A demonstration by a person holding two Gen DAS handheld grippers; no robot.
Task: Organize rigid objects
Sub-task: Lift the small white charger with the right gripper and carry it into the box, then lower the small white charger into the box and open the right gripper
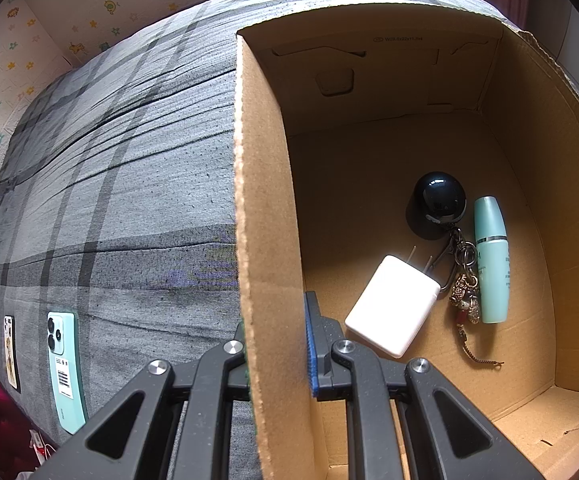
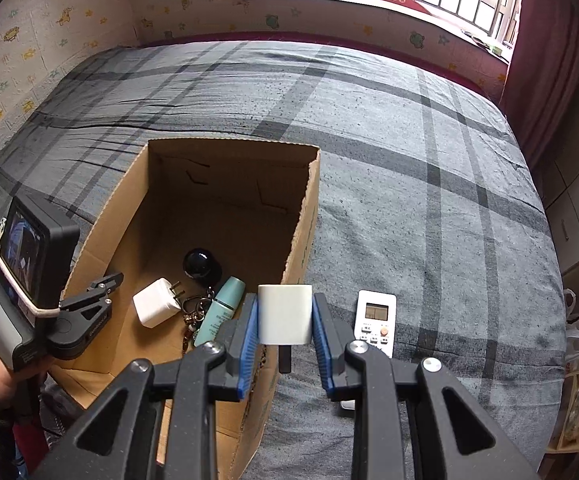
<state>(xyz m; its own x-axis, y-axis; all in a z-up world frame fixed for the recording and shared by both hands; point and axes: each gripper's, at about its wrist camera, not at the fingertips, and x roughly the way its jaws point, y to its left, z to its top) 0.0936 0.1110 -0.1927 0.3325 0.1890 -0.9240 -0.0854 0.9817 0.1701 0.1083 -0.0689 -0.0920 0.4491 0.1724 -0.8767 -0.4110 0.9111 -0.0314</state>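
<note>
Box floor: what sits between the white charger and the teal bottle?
The keychain with its charms lies between the white charger and the teal bottle, below the black ball; clearest in the left wrist view.

Not much legible text can be made out. A small printed size code is seen on the far inner wall of the cardboard box [image 1: 369, 80], at about 12 o'clock in the left wrist view; it reads roughly "W28.5x22x11.5H", though the digits are blurry. A barcode sticker is carried on the back of the mint green phone [image 1: 63, 368] at 8 o'clock on the bed, but no digits can be read. Vertical lettering is printed on the teal bottle [image 1: 491, 260], too small to be read. Button labels and an LCD are shown on the white remote [image 2: 375, 322], unreadable as well.
</note>
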